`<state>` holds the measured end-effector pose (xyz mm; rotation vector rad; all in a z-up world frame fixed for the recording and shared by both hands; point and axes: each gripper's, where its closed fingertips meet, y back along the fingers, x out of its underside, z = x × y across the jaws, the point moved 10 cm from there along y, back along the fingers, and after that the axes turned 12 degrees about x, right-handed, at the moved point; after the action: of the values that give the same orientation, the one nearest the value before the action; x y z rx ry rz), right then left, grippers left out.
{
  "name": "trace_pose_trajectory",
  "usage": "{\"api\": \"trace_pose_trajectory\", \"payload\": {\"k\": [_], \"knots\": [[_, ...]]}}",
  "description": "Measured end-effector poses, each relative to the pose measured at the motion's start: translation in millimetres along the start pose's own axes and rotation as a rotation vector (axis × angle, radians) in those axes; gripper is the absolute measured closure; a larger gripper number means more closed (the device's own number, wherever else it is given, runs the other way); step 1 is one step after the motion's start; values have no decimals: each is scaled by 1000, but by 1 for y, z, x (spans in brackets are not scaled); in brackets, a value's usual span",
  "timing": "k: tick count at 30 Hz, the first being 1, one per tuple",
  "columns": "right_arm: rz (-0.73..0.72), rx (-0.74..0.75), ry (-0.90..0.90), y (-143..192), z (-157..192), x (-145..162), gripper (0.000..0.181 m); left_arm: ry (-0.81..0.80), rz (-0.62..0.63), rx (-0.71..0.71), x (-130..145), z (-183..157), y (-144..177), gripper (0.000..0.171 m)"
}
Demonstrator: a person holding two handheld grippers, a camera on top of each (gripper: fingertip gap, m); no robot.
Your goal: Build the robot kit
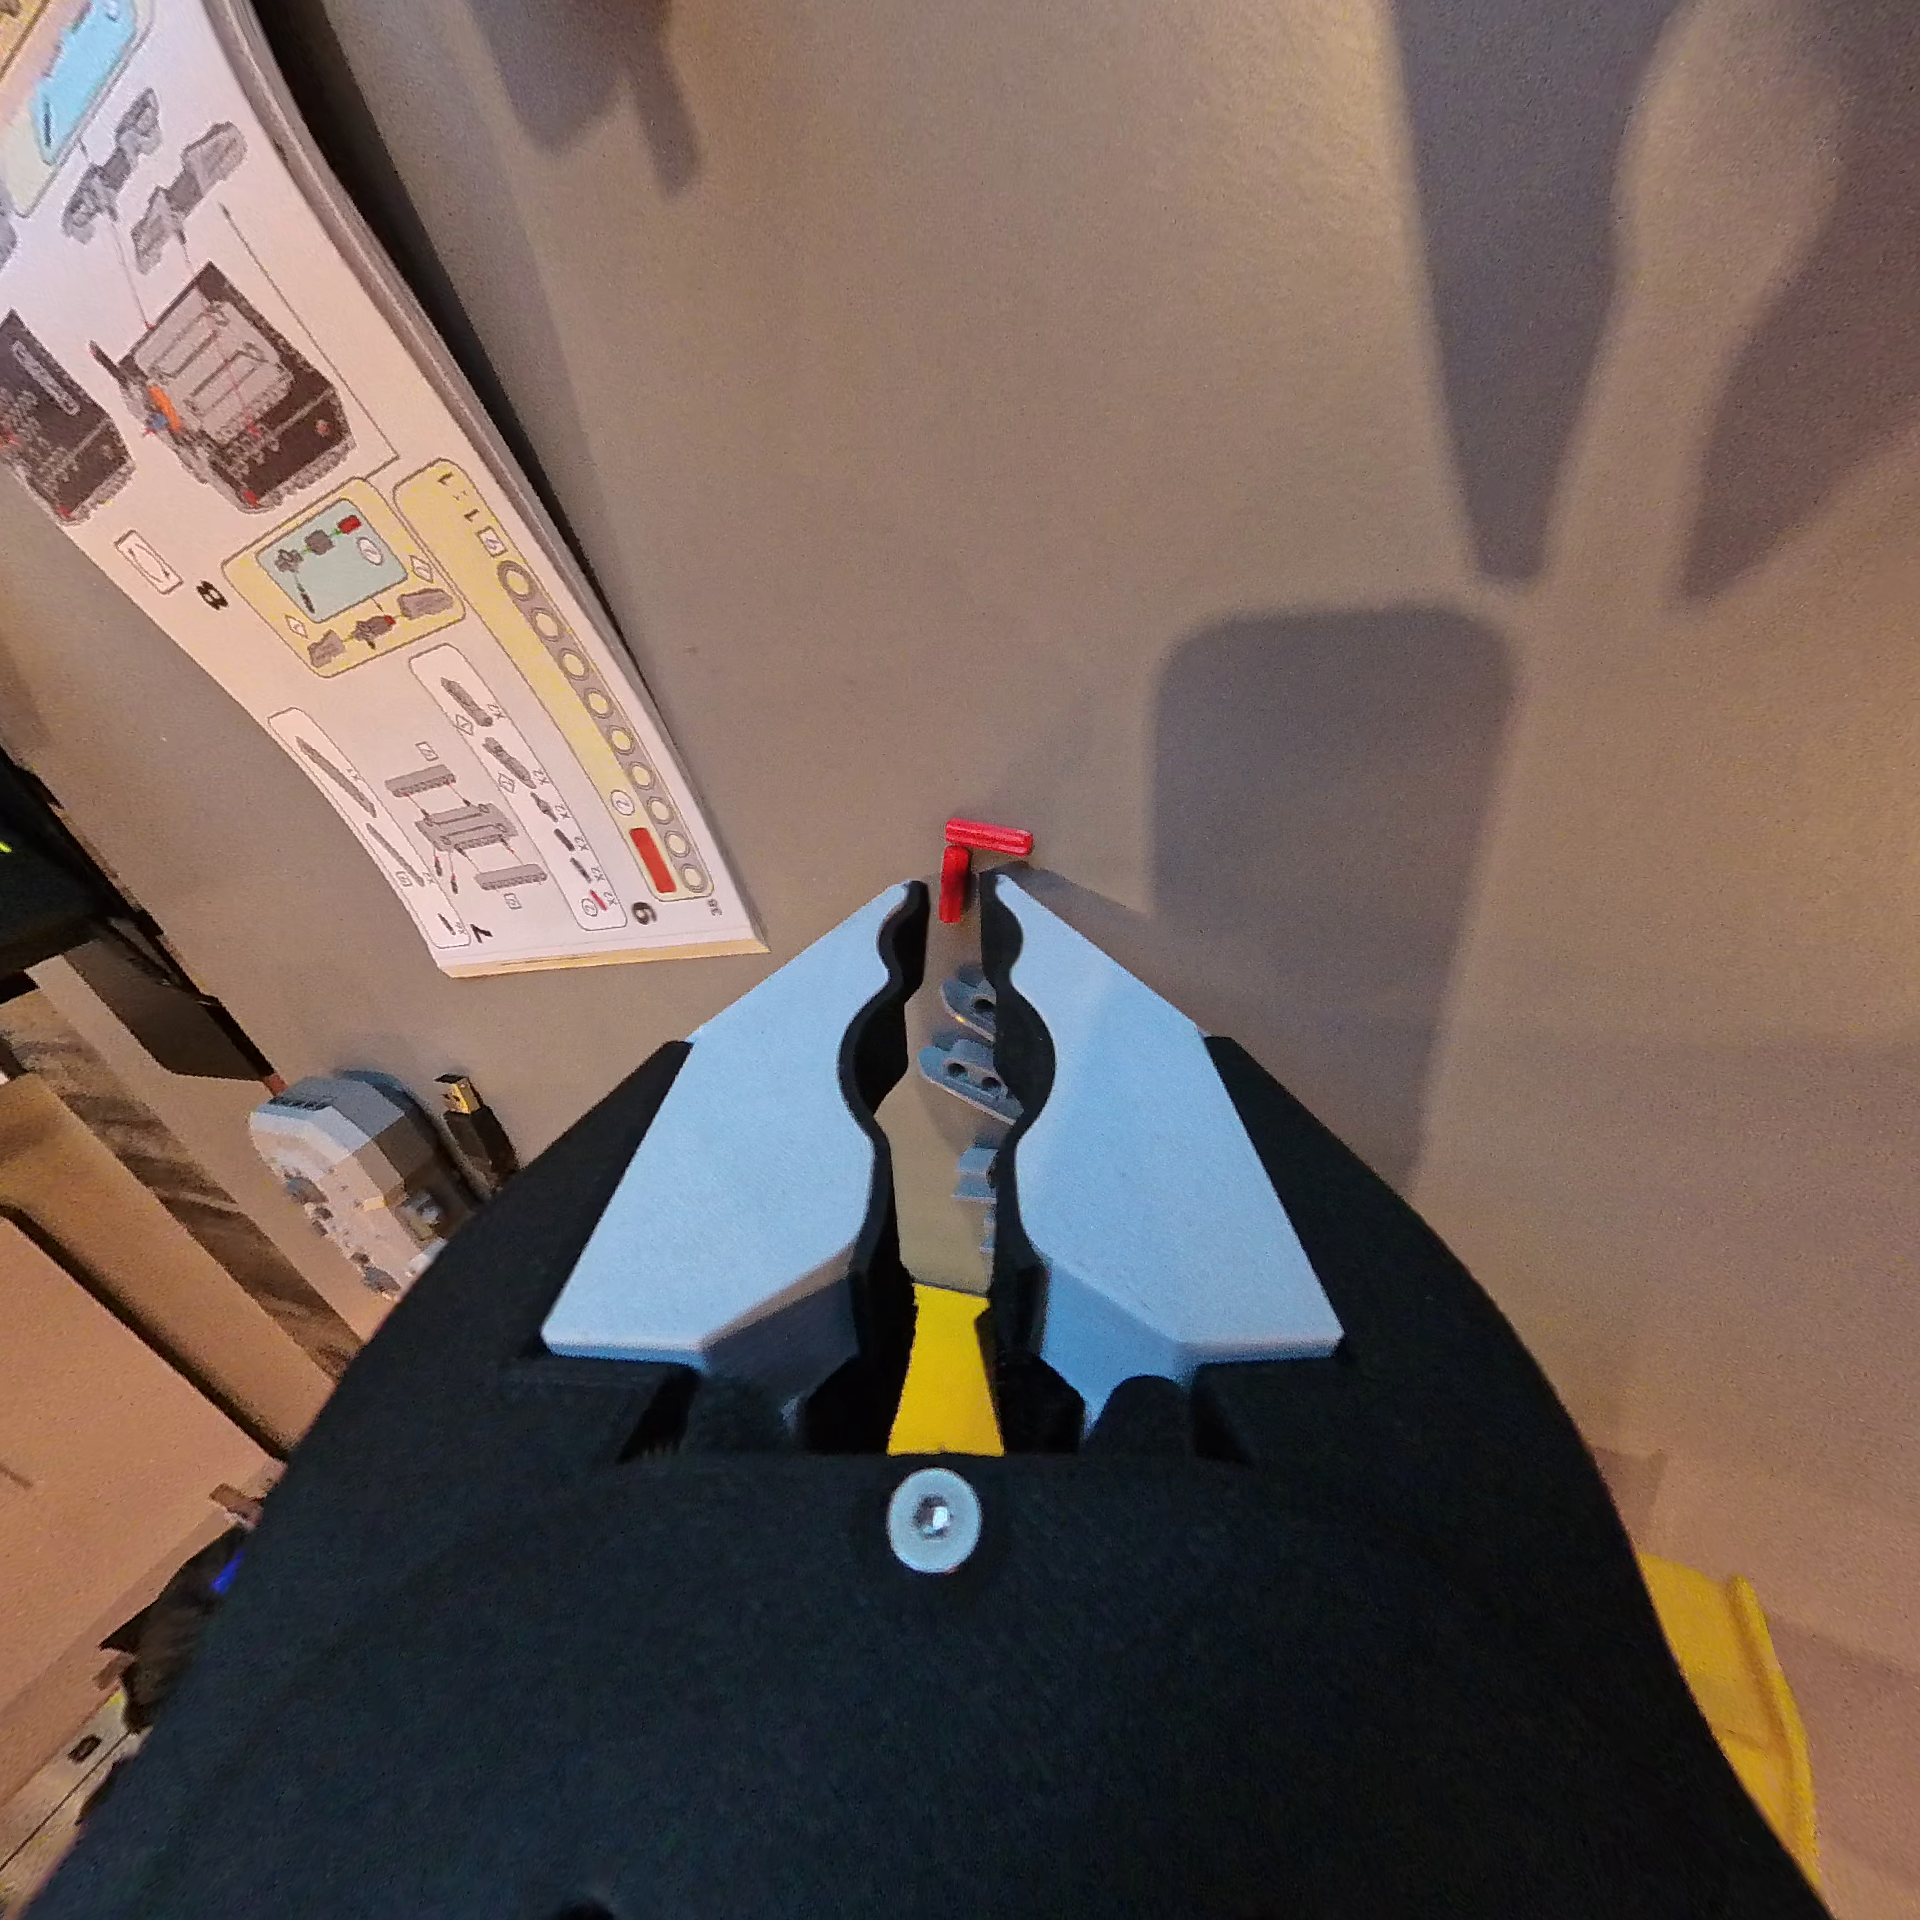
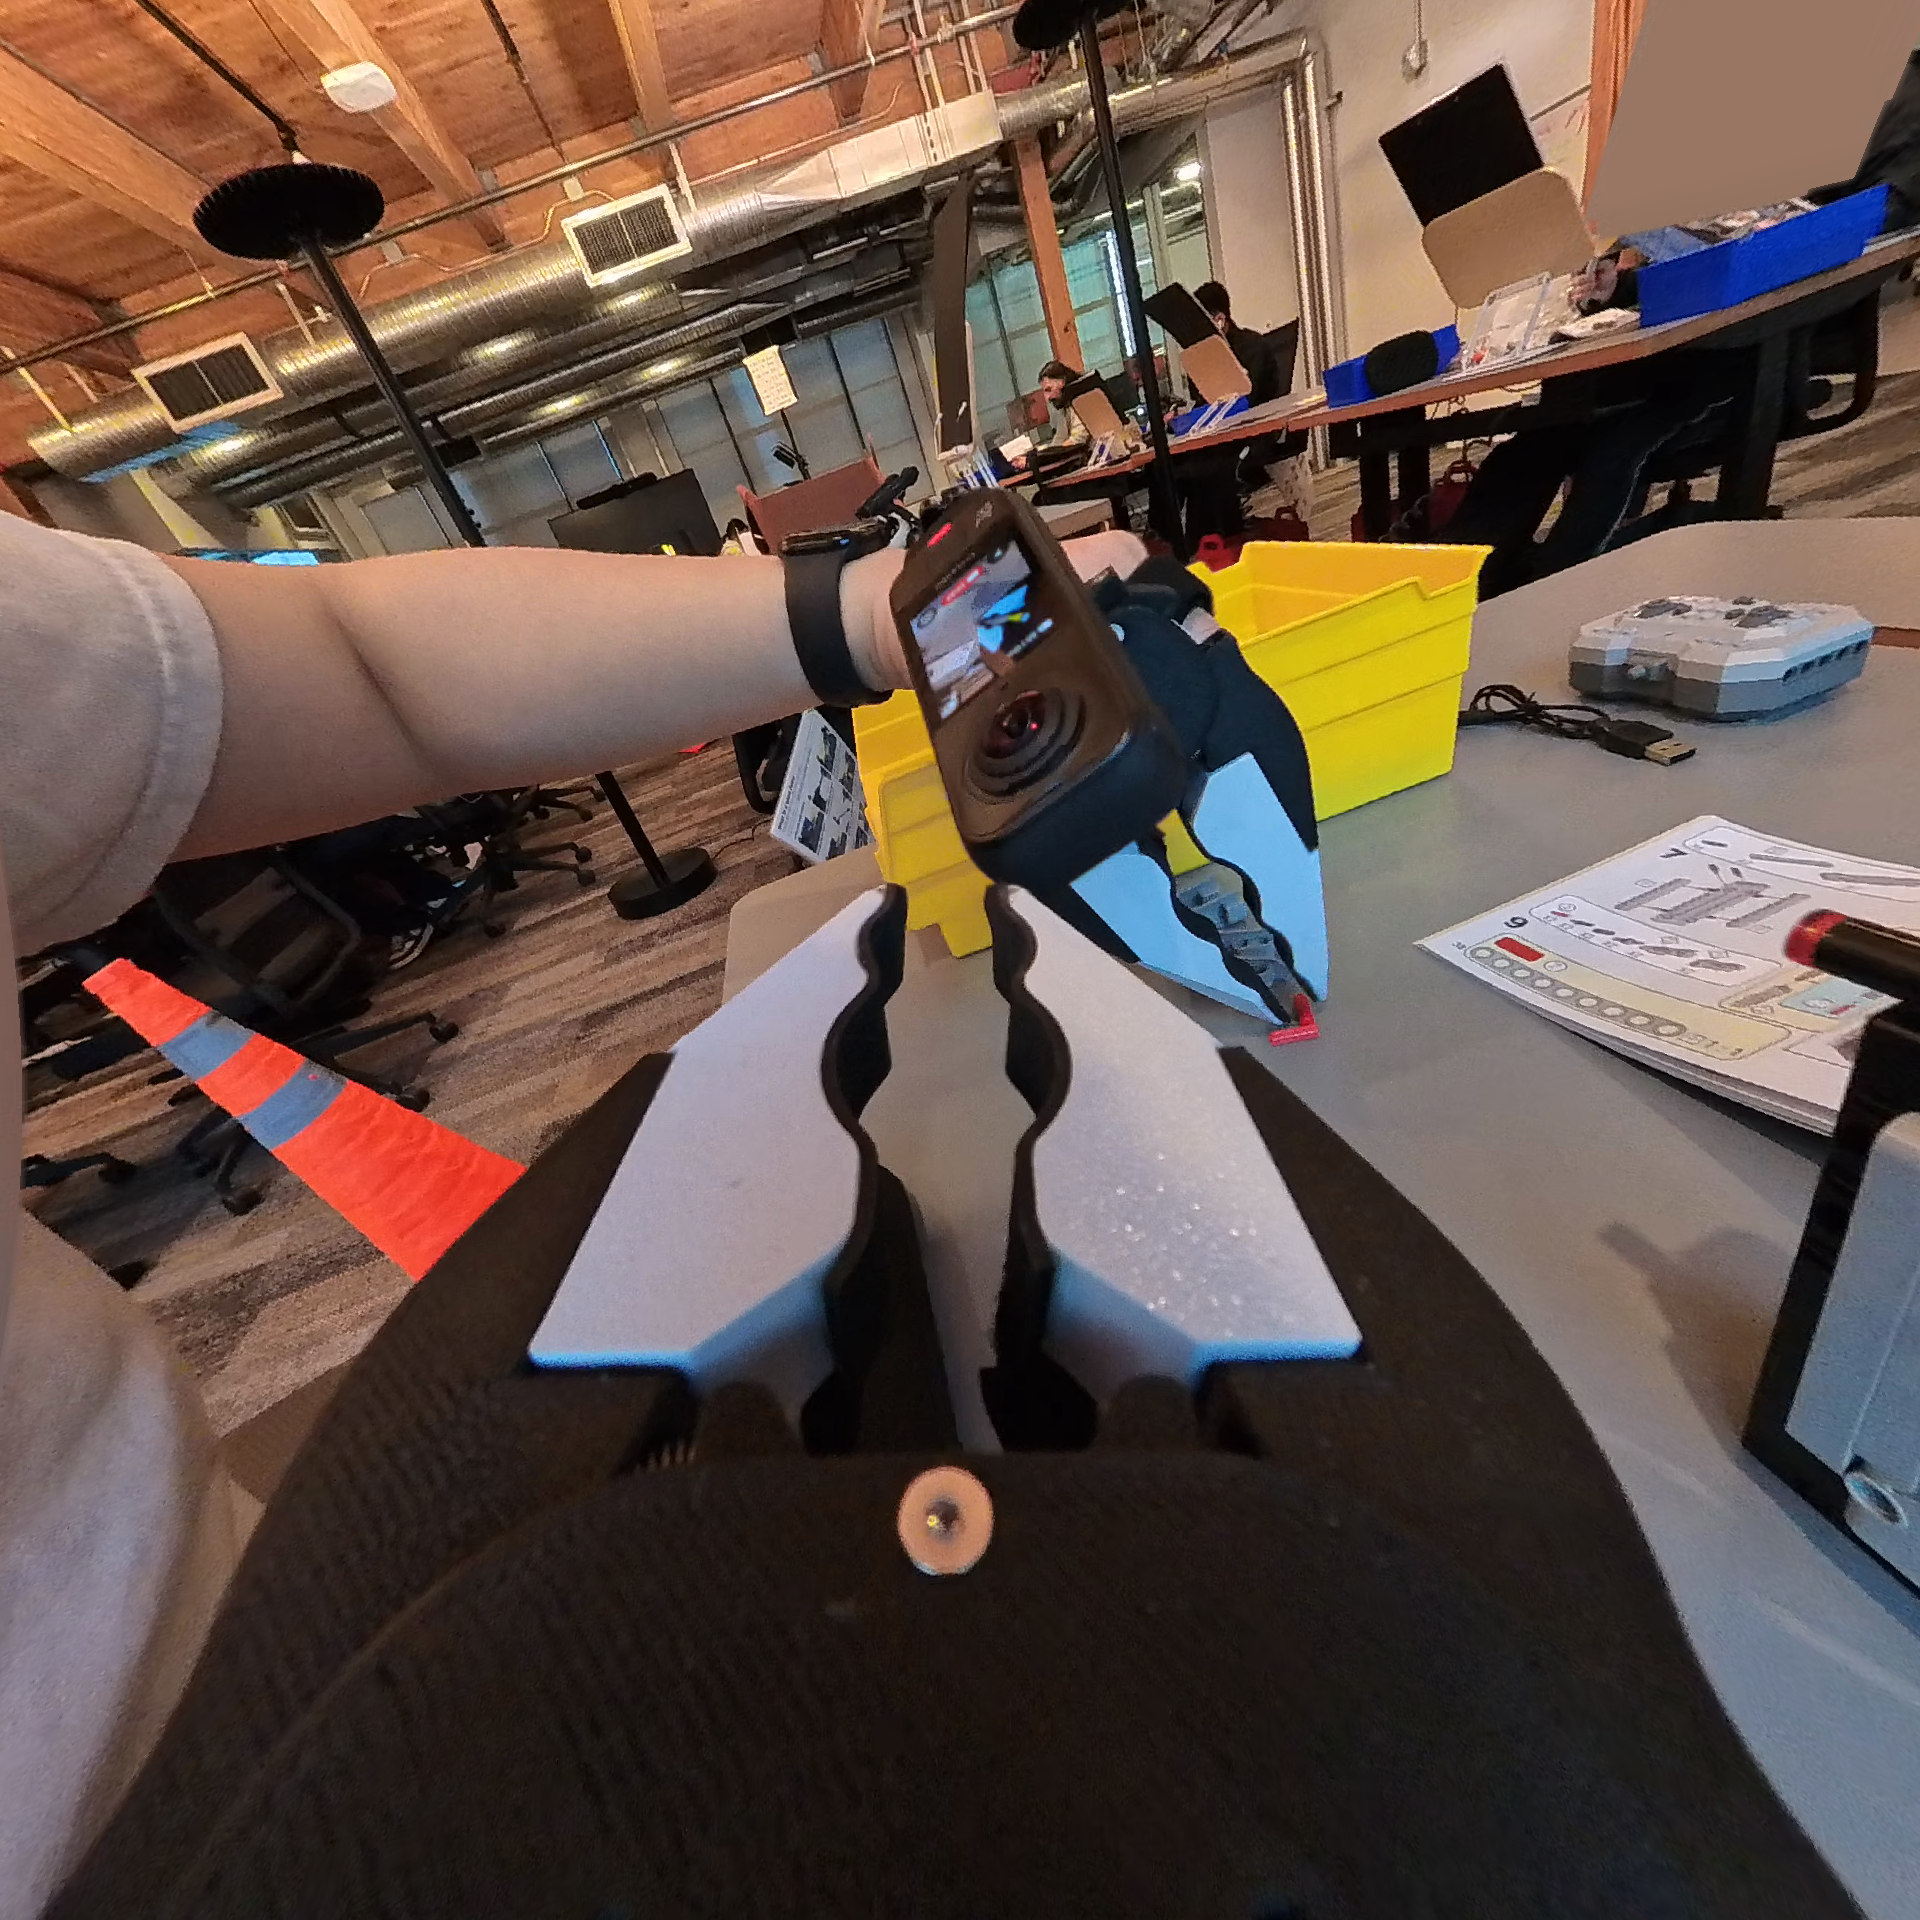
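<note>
My left gripper (image 1: 954,885) points down at the grey table (image 1: 1039,416) and is shut on a grey holed beam (image 1: 971,1070) that runs along the gap between its fingers. A short red pin (image 1: 950,883) stands at its fingertips and meets a second red pin (image 1: 987,836) lying flat on the table. The right wrist view shows the same left gripper (image 2: 1288,997), the beam (image 2: 1236,925) and the red pins (image 2: 1291,1031) from the side. My right gripper (image 2: 945,904) hovers low over the table's near edge, slightly open and empty, a short way in front of the left one.
An open instruction booklet (image 1: 416,623) (image 2: 1662,966) lies beside the pins. A yellow bin (image 2: 1351,665) stands behind the left gripper. A grey hub (image 2: 1714,649) with a black USB cable (image 2: 1590,727) sits farther back. A black-framed grey block (image 2: 1849,1299) stands at the right edge. There is about 20 cm between the tips of the two grippers. My left gripper is the nearer one to the grey hub (image 2: 1714,649): about 25 cm, against 40 cm. It is also in sight in the left wrist view (image 1: 352,1178).
</note>
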<state>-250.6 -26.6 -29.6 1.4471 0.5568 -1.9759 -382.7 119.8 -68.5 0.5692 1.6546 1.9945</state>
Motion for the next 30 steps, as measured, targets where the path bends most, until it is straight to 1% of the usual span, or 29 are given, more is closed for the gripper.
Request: {"api": "trace_pose_trajectory", "payload": {"k": [4,7,8,10,12,14,20,27,29,30], "knots": [[0,19,-1,2,-2,0,166,17,-3,-3,2,1,3,164],[13,29,-1,1,-3,1,166,67,-15,18,7,4,9,165],[12,27,-3,1,-3,1,166,95,-36,41,8,5,11,165],[12,20,-10,1,-2,1,166,159,-76,148,10,6,13,163],[10,17,-14,1,-3,1,166,197,-79,200,12,8,12,163],[6,19,-17,2,-3,1,166,211,-81,219,12,10,11,169],[9,11,-25,1,-3,1,166,211,-93,236,8,17,12,163],[12,10,-30,1,-4,1,166,223,-57,280,10,23,2,163],[13,10,-33,1,-4,2,166,230,-43,298,11,23,0,165],[16,9,-33,1,-4,2,166,234,-40,307,11,23,0,169]]}}
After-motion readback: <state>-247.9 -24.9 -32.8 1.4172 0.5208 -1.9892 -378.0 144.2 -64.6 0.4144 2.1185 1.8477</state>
